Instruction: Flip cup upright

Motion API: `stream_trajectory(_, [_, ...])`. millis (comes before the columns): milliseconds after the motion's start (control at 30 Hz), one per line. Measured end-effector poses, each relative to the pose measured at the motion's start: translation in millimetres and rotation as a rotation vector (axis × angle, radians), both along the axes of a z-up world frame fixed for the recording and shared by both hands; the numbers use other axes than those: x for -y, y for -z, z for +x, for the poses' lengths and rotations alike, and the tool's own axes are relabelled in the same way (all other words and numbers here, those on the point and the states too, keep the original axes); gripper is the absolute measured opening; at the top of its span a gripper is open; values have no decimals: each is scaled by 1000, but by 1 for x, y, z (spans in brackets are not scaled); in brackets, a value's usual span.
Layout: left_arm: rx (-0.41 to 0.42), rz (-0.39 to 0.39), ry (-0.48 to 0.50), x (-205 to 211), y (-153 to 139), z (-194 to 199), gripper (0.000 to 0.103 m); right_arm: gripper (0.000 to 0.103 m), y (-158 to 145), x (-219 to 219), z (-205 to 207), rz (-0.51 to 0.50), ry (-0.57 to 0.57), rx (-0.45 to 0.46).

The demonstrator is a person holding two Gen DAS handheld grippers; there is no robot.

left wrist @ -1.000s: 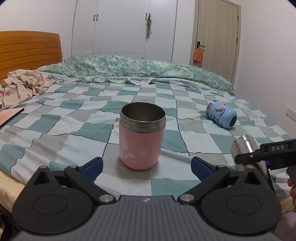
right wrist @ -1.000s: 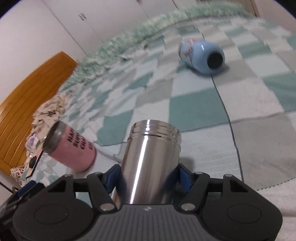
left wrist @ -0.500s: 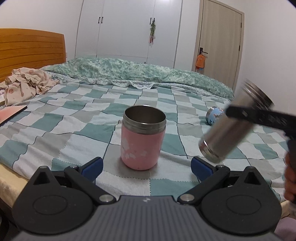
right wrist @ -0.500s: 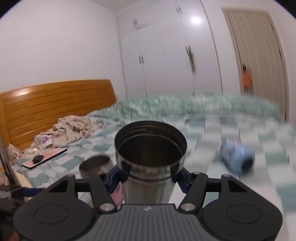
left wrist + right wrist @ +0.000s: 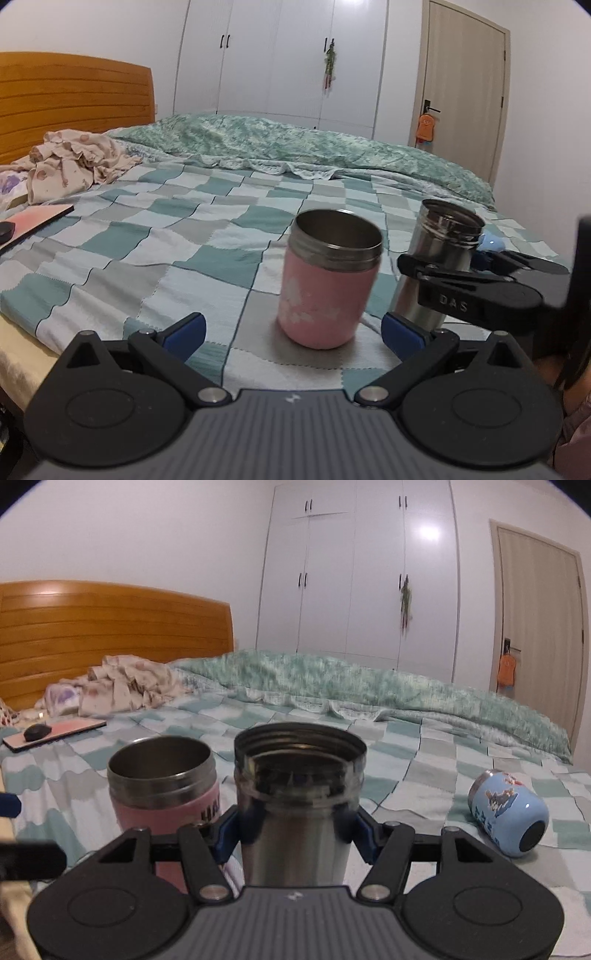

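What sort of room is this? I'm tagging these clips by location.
A bedroom, most likely: the cups sit on a bed with a checked quilt, backed by a wooden headboard, and a white wardrobe stands beside a door.

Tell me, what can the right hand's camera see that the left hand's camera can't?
Only the right wrist view shows the whole blue cup lying on its side, mouth toward the camera. Only the left wrist view shows the right gripper from outside, shut on the silver cup, plus the open left gripper. Both show the pink cup upright, the checkered bedspread and the wardrobe.
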State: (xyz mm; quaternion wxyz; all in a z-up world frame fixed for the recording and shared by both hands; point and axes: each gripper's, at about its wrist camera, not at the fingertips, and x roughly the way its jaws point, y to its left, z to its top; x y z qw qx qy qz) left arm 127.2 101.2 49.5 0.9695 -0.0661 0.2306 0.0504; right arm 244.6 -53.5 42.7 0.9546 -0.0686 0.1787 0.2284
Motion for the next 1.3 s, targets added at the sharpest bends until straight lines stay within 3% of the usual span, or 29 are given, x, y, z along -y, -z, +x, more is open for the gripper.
stream_trajectory(267, [9,0,-20,-3,-2,-2,103,62,2,7,-5,31,1,-4])
stream_trajectory(400, [53,10,-3,2,-11,-10,103,80,-5,14,-7,53,-2,-14])
stream_trajectory(567, [175,19,55,15,-30,-38,103,103,-30,41,-44,68,7,93])
stream_trajectory(667, [247,35,91,28,-38,-56,103,103,-47,64,-75,77,22,151])
stream_trajectory(800, [260,46,154,48,-34,-71,103,103,-50,95,-117,37,65,175])
stream_trajectory(1000, [239,34,231,78,-2,-92,103,103,-28,141,-177,27,143,127])
stream_trajectory(1300, [236,26,193,105,39,-101,103,103,5,169,-218,35,255,162])
